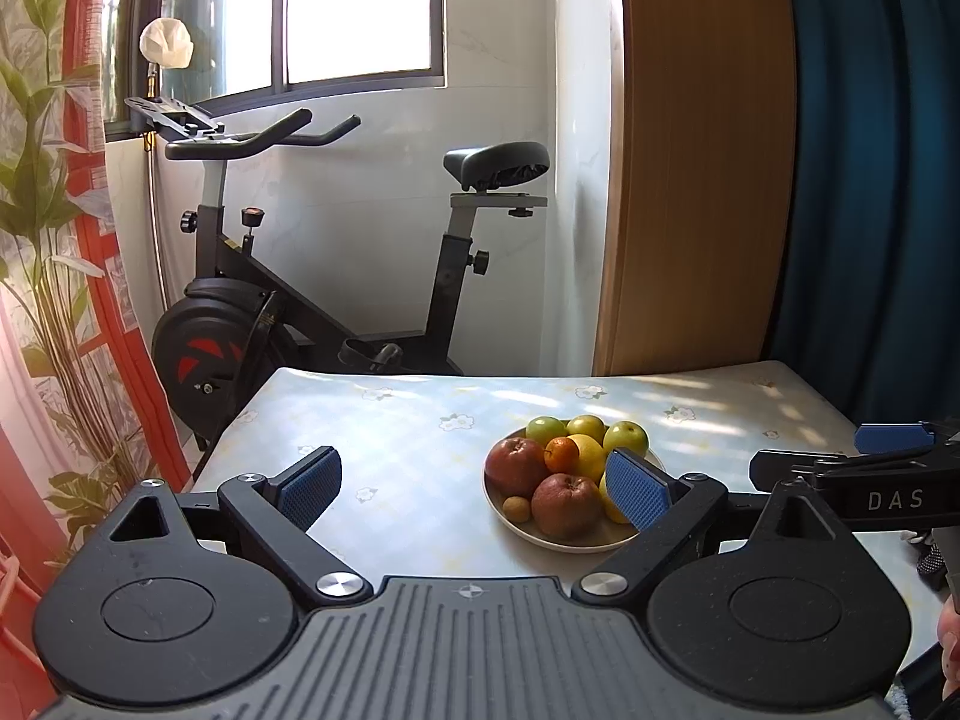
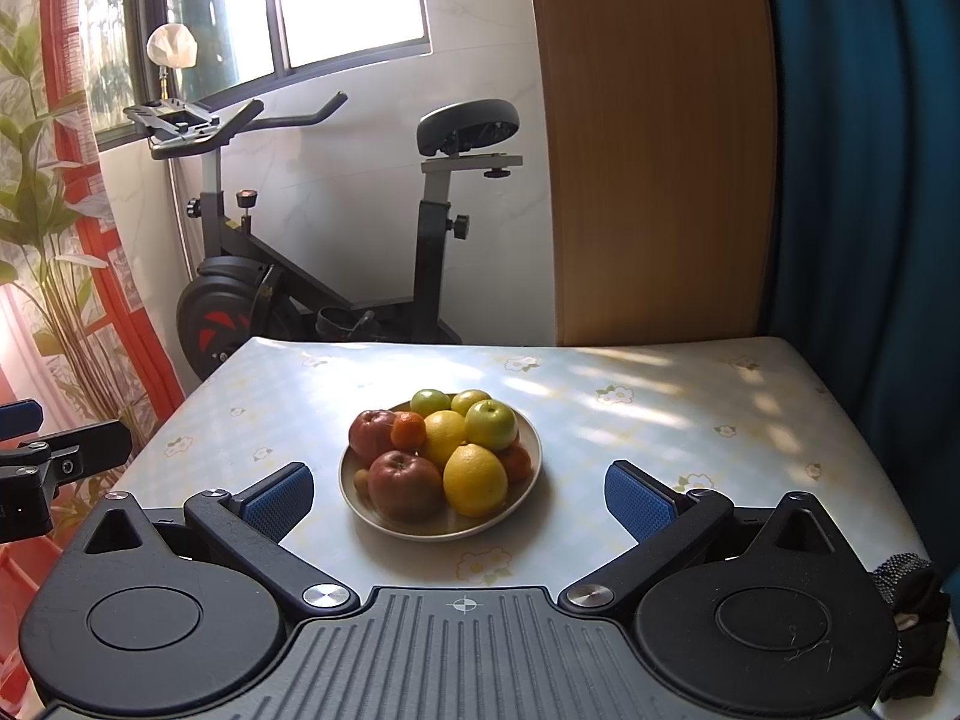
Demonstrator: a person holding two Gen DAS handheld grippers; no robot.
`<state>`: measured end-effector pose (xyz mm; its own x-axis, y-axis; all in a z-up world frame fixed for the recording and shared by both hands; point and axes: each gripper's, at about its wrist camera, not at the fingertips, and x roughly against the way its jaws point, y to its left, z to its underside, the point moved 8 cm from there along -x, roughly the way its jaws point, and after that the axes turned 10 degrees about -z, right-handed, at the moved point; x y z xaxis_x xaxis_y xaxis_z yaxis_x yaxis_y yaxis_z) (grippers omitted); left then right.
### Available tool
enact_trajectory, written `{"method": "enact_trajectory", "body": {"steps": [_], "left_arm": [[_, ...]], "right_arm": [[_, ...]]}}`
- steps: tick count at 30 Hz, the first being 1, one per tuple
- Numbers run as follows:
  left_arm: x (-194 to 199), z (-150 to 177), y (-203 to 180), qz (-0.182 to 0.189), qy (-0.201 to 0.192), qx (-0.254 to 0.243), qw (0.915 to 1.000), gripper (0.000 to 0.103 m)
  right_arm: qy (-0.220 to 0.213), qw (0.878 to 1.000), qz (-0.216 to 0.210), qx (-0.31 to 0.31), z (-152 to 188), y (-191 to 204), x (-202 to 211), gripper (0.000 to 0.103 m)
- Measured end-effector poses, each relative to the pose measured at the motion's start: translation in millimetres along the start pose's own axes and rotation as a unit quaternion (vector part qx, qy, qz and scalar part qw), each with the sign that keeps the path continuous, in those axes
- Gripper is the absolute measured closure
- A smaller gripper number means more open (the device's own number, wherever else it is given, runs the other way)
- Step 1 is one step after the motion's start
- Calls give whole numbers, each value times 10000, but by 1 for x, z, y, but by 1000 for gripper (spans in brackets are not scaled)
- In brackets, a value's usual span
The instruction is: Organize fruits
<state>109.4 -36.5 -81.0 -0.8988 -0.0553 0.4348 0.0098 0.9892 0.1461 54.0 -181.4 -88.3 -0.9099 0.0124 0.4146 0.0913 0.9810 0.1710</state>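
Grippers first: our left gripper [image 1: 474,483] stands wide open with nothing between its blue pads [image 1: 309,480], and our right gripper [image 2: 459,495] is spread just as wide and equally empty. Both hang above the near part of the table [image 2: 660,414], clear of everything on it.

From the right wrist view we see the plate [image 2: 528,450] of fruit framed between the right gripper's two fingers but a little beyond their tips. From the left wrist view the same plate [image 1: 501,516] lies ahead and to the right, partly hidden behind the left gripper's right-hand pad.

On the plate we count two red apples [image 2: 403,483], one at the front and one behind it to the left, with a small orange [image 2: 409,429] wedged between the rear apple and a lemon [image 2: 475,479]. A second lemon lies just behind the first. Three green apples [image 2: 491,423] fill the far side of the pile, and another orange fruit peeks out at the right rim. A small tan fruit [image 2: 361,480] rests at the left edge, touching the front apple.

The table wears a pale checked cloth with flower prints. Beyond its far edge stands an exercise bike [image 2: 336,228] under a window [image 2: 348,0], with a wooden panel [image 2: 654,138] and a blue curtain [image 2: 864,150] to the right.
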Motion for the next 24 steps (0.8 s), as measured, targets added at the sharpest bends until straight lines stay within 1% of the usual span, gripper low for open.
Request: {"method": "enact_trajectory", "body": {"steps": [24], "left_arm": [[-4, 1, 0, 41, 94, 26, 9999, 7]], "right_arm": [[44, 10000, 41, -16, -1, -10, -7, 0]]}}
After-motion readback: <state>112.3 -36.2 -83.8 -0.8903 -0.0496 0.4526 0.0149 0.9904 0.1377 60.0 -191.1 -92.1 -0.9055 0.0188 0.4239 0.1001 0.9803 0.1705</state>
